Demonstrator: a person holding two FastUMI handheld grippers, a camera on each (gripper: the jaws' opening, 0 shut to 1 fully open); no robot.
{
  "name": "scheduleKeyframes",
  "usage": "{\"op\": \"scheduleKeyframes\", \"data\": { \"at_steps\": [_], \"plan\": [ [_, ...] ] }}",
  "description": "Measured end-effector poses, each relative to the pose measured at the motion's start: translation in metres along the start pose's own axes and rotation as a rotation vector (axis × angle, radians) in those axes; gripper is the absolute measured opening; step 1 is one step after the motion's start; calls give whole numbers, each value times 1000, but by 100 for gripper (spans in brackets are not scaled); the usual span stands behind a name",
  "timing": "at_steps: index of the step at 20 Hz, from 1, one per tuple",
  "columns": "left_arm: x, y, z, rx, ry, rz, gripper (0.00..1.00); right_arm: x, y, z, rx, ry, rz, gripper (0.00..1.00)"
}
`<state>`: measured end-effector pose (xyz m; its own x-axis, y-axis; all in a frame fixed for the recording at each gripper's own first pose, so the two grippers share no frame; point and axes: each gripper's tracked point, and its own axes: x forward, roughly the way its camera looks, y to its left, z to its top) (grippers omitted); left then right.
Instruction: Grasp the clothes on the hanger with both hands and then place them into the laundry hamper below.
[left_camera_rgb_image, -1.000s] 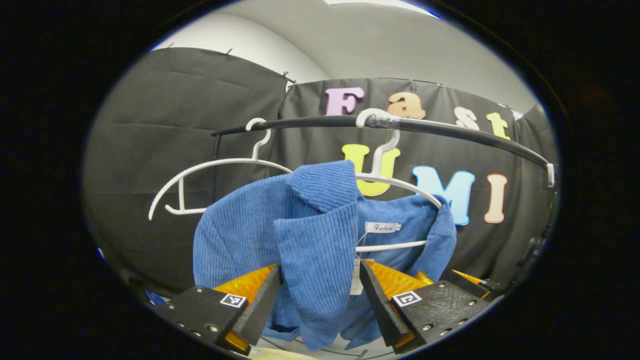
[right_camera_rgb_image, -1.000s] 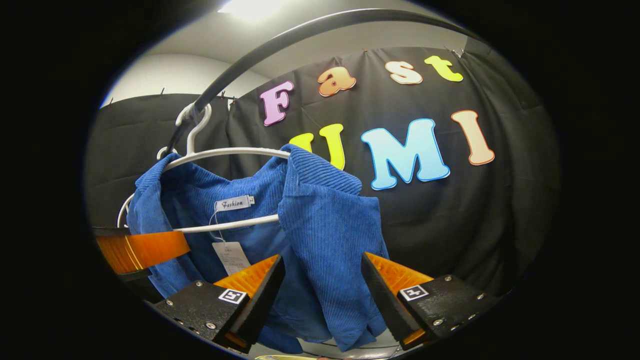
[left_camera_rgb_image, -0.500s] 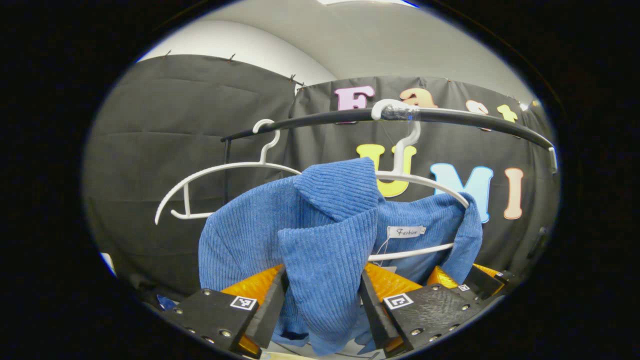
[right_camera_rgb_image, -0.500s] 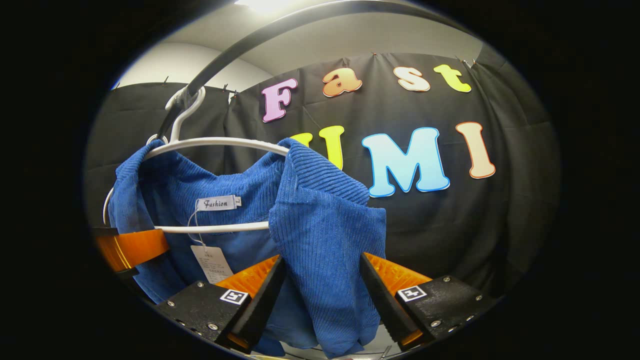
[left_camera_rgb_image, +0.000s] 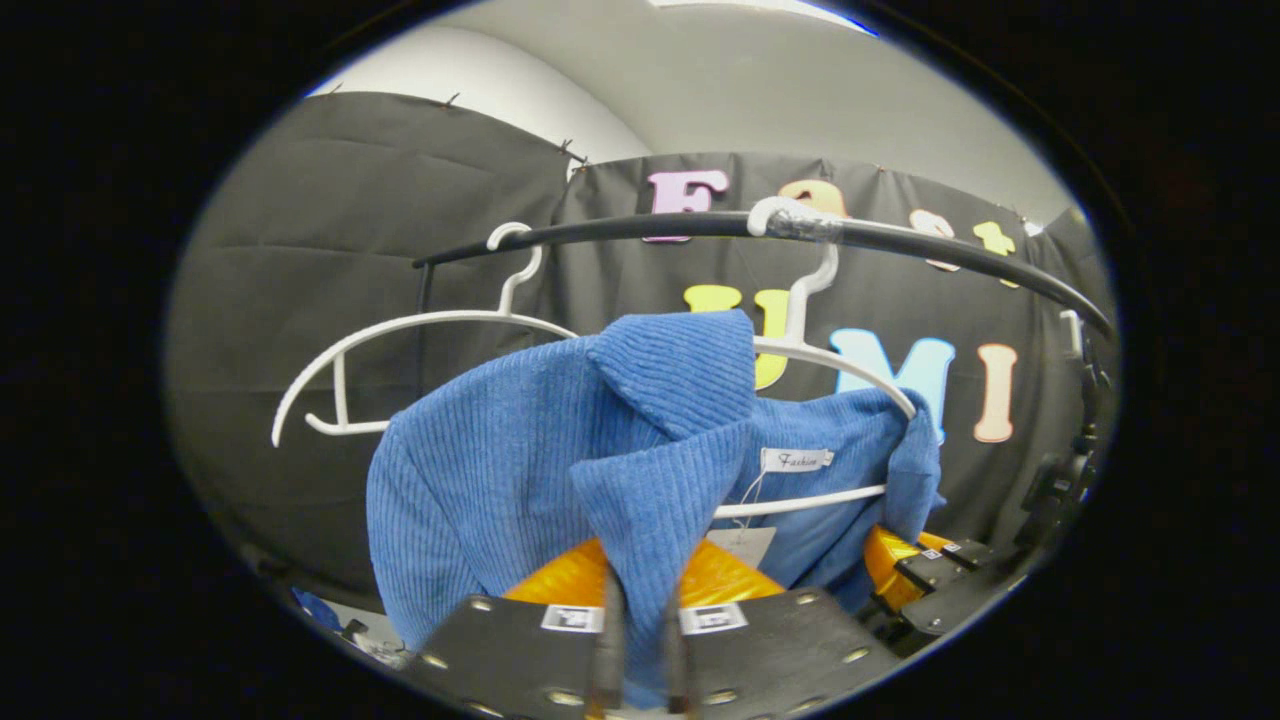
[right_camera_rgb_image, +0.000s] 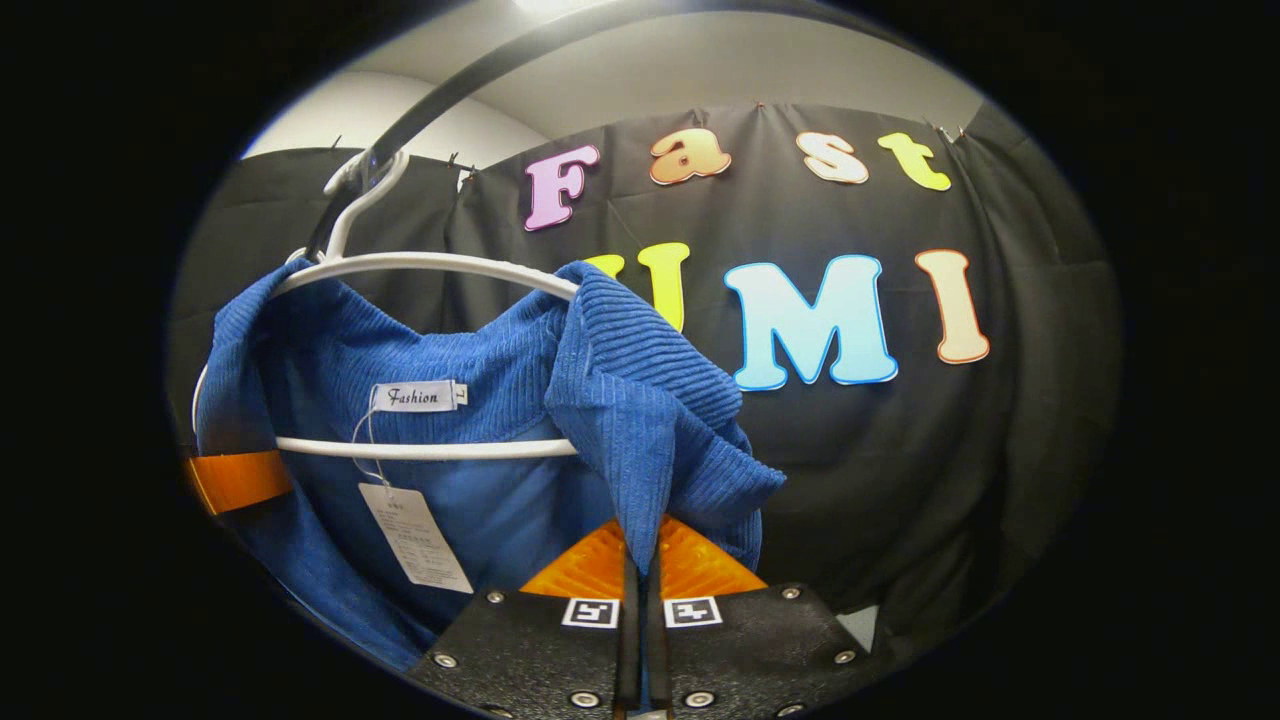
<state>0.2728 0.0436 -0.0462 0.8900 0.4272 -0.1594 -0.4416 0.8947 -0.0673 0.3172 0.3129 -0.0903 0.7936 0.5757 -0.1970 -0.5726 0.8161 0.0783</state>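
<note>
A blue ribbed garment (left_camera_rgb_image: 520, 470) (right_camera_rgb_image: 500, 400) hangs on a white hanger (left_camera_rgb_image: 840, 362) (right_camera_rgb_image: 420, 265) from a black rail (left_camera_rgb_image: 640, 230) (right_camera_rgb_image: 470, 80). In the left gripper view my left gripper (left_camera_rgb_image: 640, 610) is shut on a fold of the garment's front edge below the collar. In the right gripper view my right gripper (right_camera_rgb_image: 642, 590) is shut on the opposite front edge. The right gripper also shows low at the right of the left gripper view as the other gripper (left_camera_rgb_image: 915, 565); an orange finger (right_camera_rgb_image: 235, 478) of the left one shows at the left of the right gripper view.
A second, bare white hanger (left_camera_rgb_image: 400, 335) hangs on the same rail, left of the garment. A paper tag (right_camera_rgb_image: 415, 535) dangles inside the collar. Black cloth walls stand close behind the rail.
Both grippers went from wide open around the garment's front edges to shut on the cloth. The fabric now bunches between each pair of fingers.
</note>
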Motion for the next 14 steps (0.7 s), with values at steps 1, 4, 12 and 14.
{"op": "scheduleKeyframes", "data": {
  "at_steps": [1, 4, 12, 14],
  "plan": [
    [-2, -6, -3, -18, 10, -46, 9, 2, 0, -1, 5, 0, 8, 1],
    [-6, -4, 2, -68, 3, -121, 2, -1, -7, 4, -2, -2, -9, 0],
    [-31, 17, 41, -115, -46, -226, 2, -12, -10, 25, -35, -38, -90, 0],
    [-37, 29, 56, -116, -74, -224, 2, -19, -16, 30, -51, -49, -109, 0]
  ]
}}
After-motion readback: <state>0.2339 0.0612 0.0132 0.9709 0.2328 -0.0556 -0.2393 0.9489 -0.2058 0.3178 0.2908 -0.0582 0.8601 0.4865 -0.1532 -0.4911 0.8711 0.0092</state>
